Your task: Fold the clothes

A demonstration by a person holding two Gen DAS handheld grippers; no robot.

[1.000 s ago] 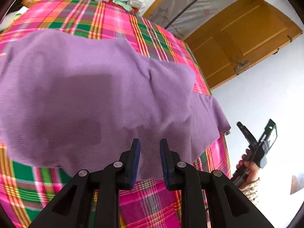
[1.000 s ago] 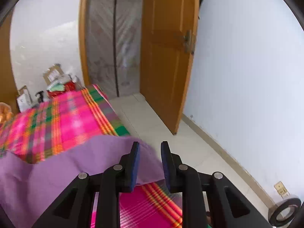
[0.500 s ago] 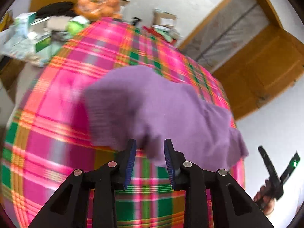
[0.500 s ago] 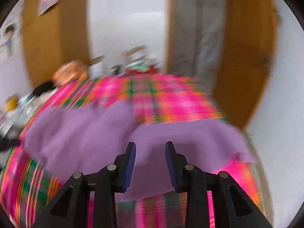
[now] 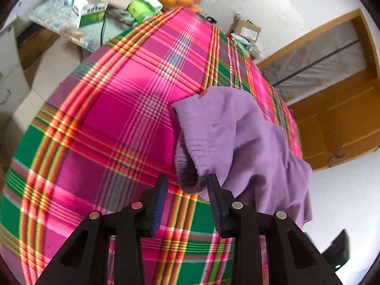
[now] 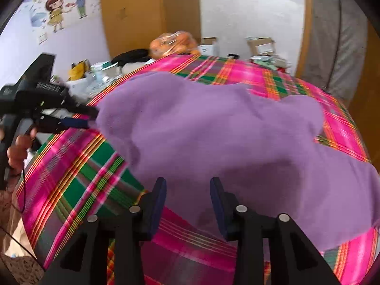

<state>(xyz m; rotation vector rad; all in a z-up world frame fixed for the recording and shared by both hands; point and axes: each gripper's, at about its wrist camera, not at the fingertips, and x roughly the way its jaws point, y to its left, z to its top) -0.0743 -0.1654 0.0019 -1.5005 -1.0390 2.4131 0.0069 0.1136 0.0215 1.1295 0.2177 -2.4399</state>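
Observation:
A purple fleece garment (image 6: 213,137) lies spread on the pink and green plaid tablecloth (image 6: 78,166). In the left wrist view it is bunched at the right (image 5: 239,137), and its ribbed end sits just between the tips of my left gripper (image 5: 187,187). Those jaws are opening and the pads do not press on the cloth. My right gripper (image 6: 187,187) hangs over the garment's near edge, its jaws opening too, with cloth below the gap and nothing pinched. The right wrist view also shows the left gripper (image 6: 91,118) at the garment's left edge, held by a hand (image 6: 16,152).
Cartons (image 5: 90,11), a bag of oranges (image 6: 174,44) and a cardboard box (image 5: 247,29) crowd the far end beyond the table. A wooden door (image 5: 339,128) stands on the right. The tablecloth falls off at the near edge (image 5: 166,249).
Both pairs of jaws have widened. The left view swung so the garment now lies to its right, with one end at the tips. The right gripper turned from the door to face the garment.

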